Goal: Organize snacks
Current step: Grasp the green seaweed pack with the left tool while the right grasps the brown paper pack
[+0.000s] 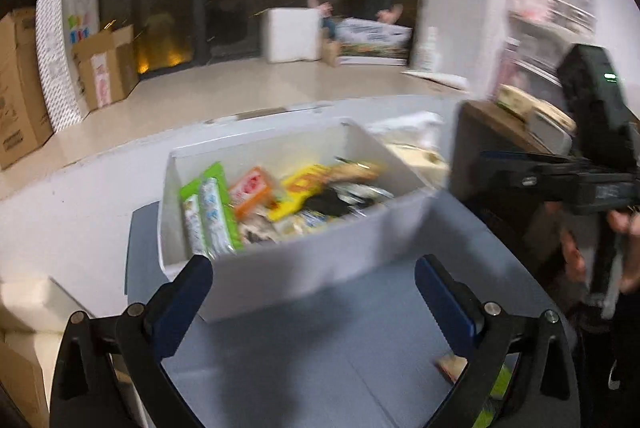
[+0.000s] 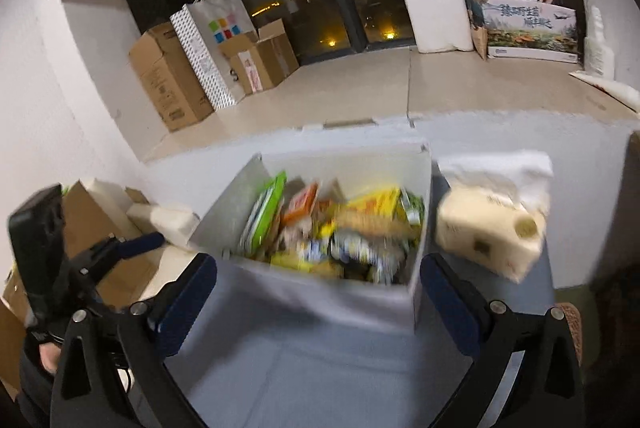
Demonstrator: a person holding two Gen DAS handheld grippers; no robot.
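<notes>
A white open box (image 1: 296, 268) full of several snack packs stands on a grey surface (image 1: 320, 368); it also shows in the right wrist view (image 2: 320, 302). Inside are green packs (image 1: 212, 212), an orange pack (image 1: 252, 190) and a yellow pack (image 1: 304, 188). My left gripper (image 1: 314, 282) is open and empty, just in front of the box's near wall. My right gripper (image 2: 318, 284) is open and empty, its fingers either side of the box's near wall. The right gripper shows at the right of the left view (image 1: 560, 172). Both views are blurred.
A tissue pack (image 2: 492, 232) lies right of the box. A small snack (image 1: 452, 364) lies on the grey surface near my left gripper's right finger. Cardboard boxes (image 2: 172, 80) and a patterned bag (image 2: 208, 48) stand by the left wall. A dark cabinet (image 1: 492, 164) stands on the right.
</notes>
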